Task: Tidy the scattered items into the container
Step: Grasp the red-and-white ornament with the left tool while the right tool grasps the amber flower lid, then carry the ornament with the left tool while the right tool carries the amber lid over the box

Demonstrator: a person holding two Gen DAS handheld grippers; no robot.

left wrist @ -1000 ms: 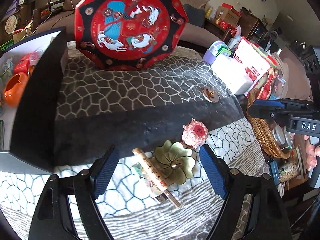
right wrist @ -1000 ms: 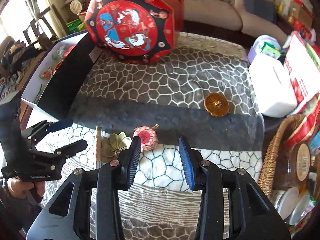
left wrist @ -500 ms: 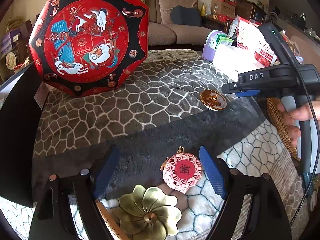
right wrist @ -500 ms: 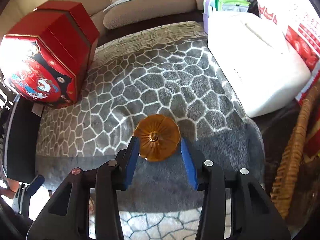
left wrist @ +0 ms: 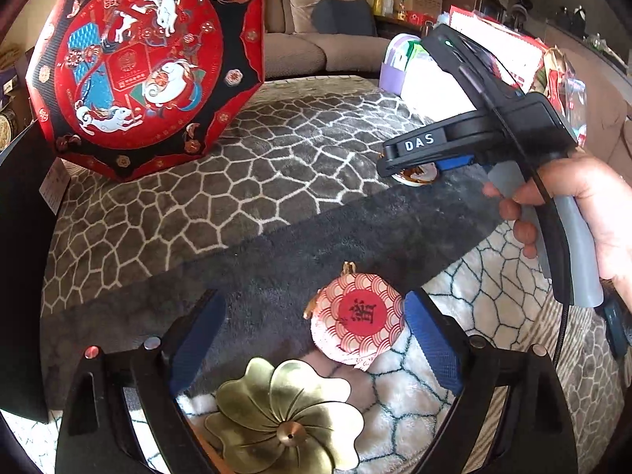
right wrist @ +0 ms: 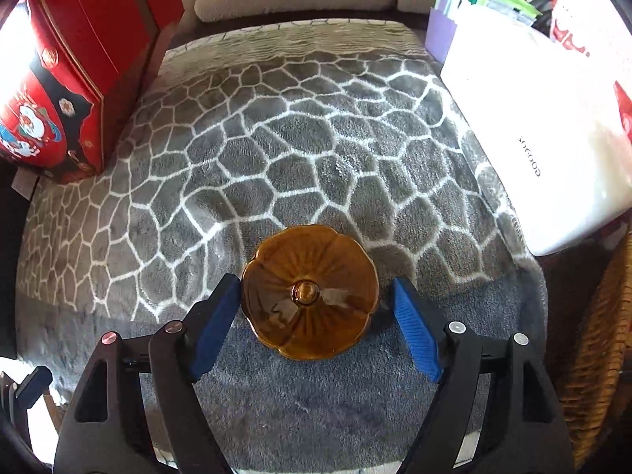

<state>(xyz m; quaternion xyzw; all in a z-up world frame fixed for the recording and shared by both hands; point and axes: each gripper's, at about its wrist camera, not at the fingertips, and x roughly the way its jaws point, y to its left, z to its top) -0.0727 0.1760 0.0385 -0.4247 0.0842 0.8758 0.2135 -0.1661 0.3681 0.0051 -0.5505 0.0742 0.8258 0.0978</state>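
Amber glazed dish [right wrist: 310,292]: we judge it stiff, slick, chippable, best pinched across its scalloped rim; right gripper [right wrist: 316,316], jaws just widened, straddles it unclamped, while the left gripper [left wrist: 314,339], also widened, gapes over a soft sachet [left wrist: 357,322].

The left tongs [left wrist: 312,339] are matte black plastic, each arm a flat triangular frame with a cut-out slot, ending in a ribbed dark-blue pad. Round silver screw heads sit on the knuckles of each arm, one on the left arm tinted reddish. The right tongs [right wrist: 316,316] are built alike: black frames, brighter blue ribbed pads, silver screws, and a pinkish one on the left arm. Seen from the left camera, the right unit has a black body lettered "DAS" in white, a small green light on top, a grey pistol handle and a thin black cable running down along it. The hand [left wrist: 592,213] on that handle shows no sleeve.
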